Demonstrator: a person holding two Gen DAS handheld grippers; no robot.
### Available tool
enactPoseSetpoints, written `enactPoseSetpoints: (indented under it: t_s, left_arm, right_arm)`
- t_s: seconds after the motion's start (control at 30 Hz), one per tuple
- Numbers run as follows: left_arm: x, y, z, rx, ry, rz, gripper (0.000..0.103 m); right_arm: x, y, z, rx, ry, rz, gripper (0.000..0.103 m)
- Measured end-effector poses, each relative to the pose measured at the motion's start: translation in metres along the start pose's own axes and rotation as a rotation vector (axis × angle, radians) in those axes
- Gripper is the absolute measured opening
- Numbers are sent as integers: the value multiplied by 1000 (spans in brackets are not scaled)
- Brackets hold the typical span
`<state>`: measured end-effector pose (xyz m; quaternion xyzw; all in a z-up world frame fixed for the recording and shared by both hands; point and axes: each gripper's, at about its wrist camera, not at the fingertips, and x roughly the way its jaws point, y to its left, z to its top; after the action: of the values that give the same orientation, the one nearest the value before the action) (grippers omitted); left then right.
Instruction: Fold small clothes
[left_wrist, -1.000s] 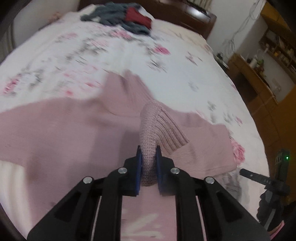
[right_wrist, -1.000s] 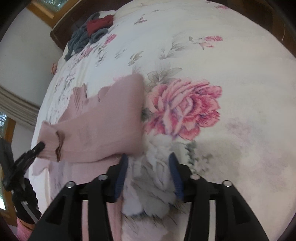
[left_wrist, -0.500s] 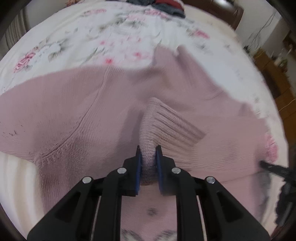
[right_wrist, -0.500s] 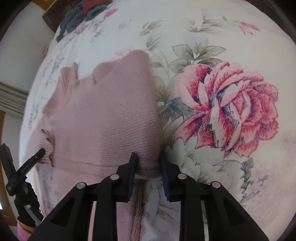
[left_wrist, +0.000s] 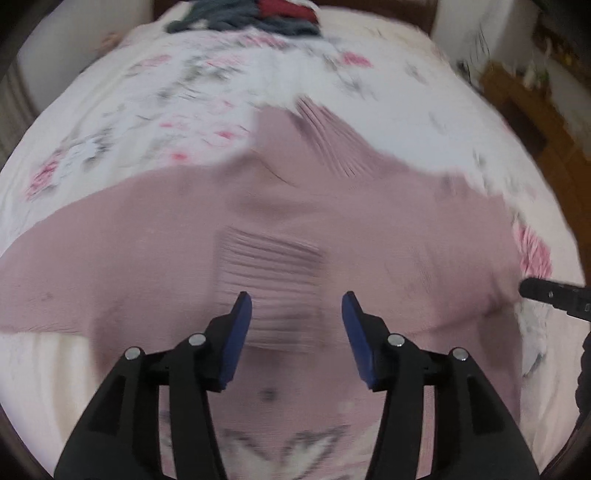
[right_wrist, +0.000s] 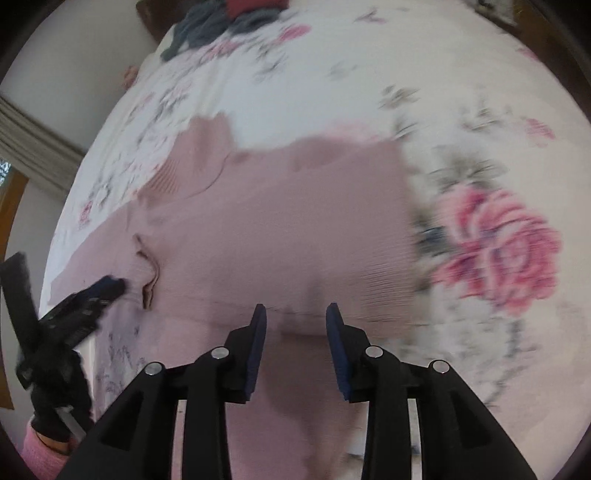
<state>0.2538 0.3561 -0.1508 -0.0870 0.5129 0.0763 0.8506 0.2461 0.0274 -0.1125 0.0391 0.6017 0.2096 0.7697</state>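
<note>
A pink knitted sweater (left_wrist: 155, 240) lies spread across the bed (left_wrist: 122, 107), on a white sheet printed with pink roses and grey leaves. Both sleeves are folded in over the body: a ribbed cuff (left_wrist: 269, 266) lies flat on the chest, and the ribbed collar (left_wrist: 328, 140) points towards the headboard. The left gripper (left_wrist: 296, 306) hovers just over that cuff with its blue pads spread wide and nothing between them. The right gripper (right_wrist: 295, 317) hangs above the folded sleeve's near edge, its jaws parted to a moderate gap, and they too grip nothing. In the right wrist view the other gripper shows at the left edge, held by a black-gloved hand (right_wrist: 55, 398) with a pink sleeve at the wrist. A big pink rose (right_wrist: 498, 251) on the sheet sits just beside the sweater's right edge. At the head of the bed there's a heap of grey and red clothes (left_wrist: 251, 14), well apart from the sweater. Both views are blurred, and I can make out no label, brand or writing anywhere
</note>
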Motion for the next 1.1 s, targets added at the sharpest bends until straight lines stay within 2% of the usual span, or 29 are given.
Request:
enactPoseSetpoints:
  t_s: [0.1,0.13,0.17,0.2,0.23,0.3,0.37,0.5,0.67,0.73,0.87,0.93,1.0,1.03,1.1]
  left_arm:
    - [28,-13,-6,29,61,75,48]
    - [36,-11,-8,21,81,94,42]
    - [40,-8,-8,3,78,87,39]
    - [39,-5,-8,-3,65,85,26]
    - [36,-1,-8,-4,55,85,18]
    - [24,12,-7,-41,29,6,5]
    - [8,26,-6,-68,-11,6,5]
    - [-25,60,-7,-101,-66,54,4]
    - [-47,132,-10,-176,-84,237,5]
    - [-48,153,-9,-209,-79,264,5]
    - [-51,144,-6,-202,-84,206,7]
    - [-43,123,-4,-163,-80,156,19]
    - [-28,103,-2,-147,-59,99,26]
    - [-17,93,-1,-147,-33,68,26]
    - [1,83,0,-132,-4,62,25]
  right_arm:
    - [21,1,1,7,26,-21,35]
    - [26,1,-1,18,35,-17,35]
    - [31,-2,0,30,43,-13,35]
    - [37,-6,-1,41,51,-7,35]
    - [39,-8,-2,47,52,0,35]
    - [41,-12,-3,47,48,15,35]
    - [40,-14,-5,52,46,24,35]
    - [35,-16,-8,34,44,16,35]
    - [33,-11,-9,13,47,-7,35]
    - [30,-5,-8,4,41,-14,36]
    - [21,14,-2,-34,13,17,40]
    - [25,24,2,-44,26,30,40]
    - [31,30,5,-53,40,19,40]
    - [36,34,6,-62,46,8,40]
    - [44,35,7,-58,61,-6,40]
